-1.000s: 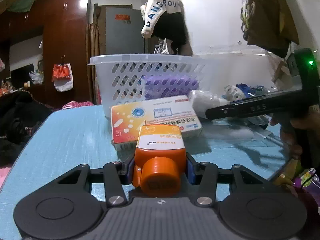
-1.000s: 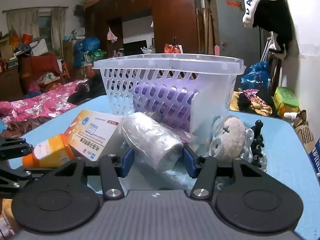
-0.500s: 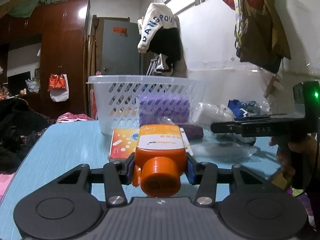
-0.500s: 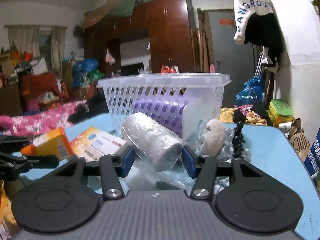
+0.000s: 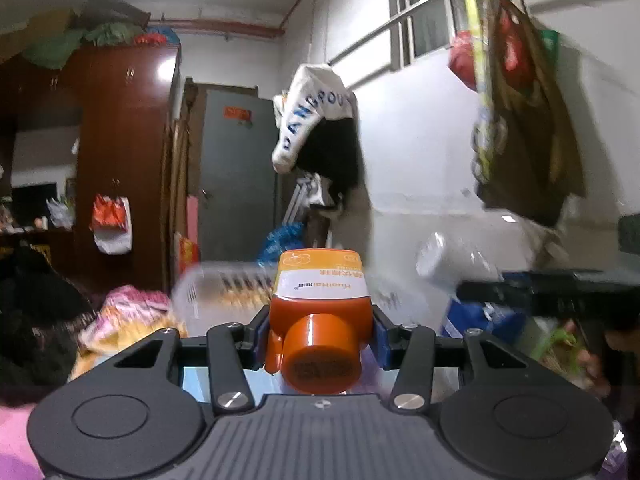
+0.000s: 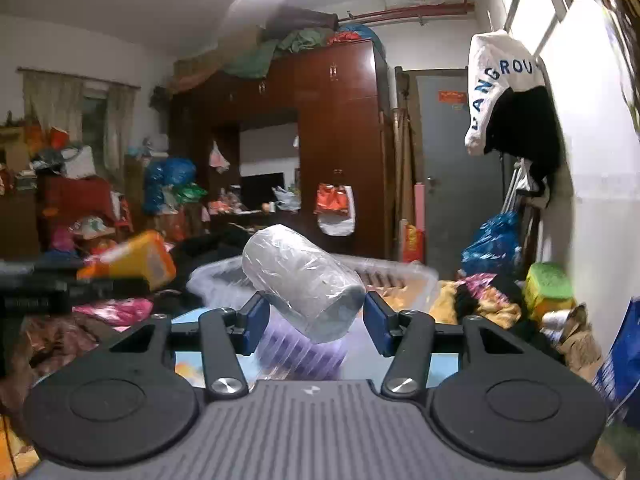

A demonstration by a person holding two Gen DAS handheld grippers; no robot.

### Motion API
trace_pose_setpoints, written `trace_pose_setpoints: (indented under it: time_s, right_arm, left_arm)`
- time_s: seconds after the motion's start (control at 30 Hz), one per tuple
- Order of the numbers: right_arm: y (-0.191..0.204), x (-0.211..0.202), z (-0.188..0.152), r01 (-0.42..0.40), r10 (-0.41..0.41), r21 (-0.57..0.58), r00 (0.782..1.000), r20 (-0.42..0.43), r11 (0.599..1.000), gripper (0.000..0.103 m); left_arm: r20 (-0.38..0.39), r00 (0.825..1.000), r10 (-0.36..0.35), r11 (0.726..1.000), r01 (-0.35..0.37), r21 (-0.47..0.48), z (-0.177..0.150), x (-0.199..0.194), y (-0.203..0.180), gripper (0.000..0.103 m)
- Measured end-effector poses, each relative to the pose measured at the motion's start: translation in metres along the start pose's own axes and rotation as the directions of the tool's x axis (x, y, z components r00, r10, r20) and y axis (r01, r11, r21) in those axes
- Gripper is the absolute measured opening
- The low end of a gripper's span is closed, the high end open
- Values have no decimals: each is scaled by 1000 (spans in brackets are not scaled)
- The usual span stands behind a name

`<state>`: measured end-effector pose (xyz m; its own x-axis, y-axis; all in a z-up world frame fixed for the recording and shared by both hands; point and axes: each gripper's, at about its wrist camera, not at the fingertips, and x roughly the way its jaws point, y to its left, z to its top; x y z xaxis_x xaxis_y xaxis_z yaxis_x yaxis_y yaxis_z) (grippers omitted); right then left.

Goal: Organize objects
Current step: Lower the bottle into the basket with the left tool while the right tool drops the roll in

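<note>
My left gripper [image 5: 318, 330] is shut on an orange bottle [image 5: 318, 312] with a white and yellow label, cap toward the camera, held up in the air. My right gripper [image 6: 314, 316] is shut on a plastic-wrapped white roll [image 6: 300, 280], also raised. The white slotted basket [image 5: 224, 284] lies blurred below and beyond both loads; in the right wrist view its rim [image 6: 392, 270] shows behind the roll. Each gripper appears at the edge of the other's view: the right one with the roll [image 5: 448, 260], the left one with the orange bottle [image 6: 136, 262].
A purple item [image 6: 304, 350] sits in the basket under the roll. A strip of blue table [image 6: 192, 314] shows low in the right wrist view. A dark wardrobe [image 6: 332, 140], a grey door [image 5: 236, 176] and hanging clothes [image 5: 316, 128] stand behind.
Both grippers have risen with their loads. The basket, table and medicine box have dropped low or out of view, and the room's walls and ceiling now fill the frames.
</note>
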<state>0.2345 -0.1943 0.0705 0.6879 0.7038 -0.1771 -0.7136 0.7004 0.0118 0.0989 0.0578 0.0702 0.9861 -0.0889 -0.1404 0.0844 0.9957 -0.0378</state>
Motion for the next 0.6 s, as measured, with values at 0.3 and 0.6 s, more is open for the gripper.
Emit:
trace_pose_setpoints:
  time_s: [0.3, 0.6]
  right_arm:
    - [-26, 126, 29, 122, -113, 18, 961, -252, 992, 55]
    - [-36, 160, 11, 190, -167, 25, 911, -378, 981, 56]
  left_arm:
    - [-285, 955, 79, 996, -87, -16, 49, 150, 33, 52]
    - [-409, 901, 144, 986, -166, -17, 26, 197, 53, 52]
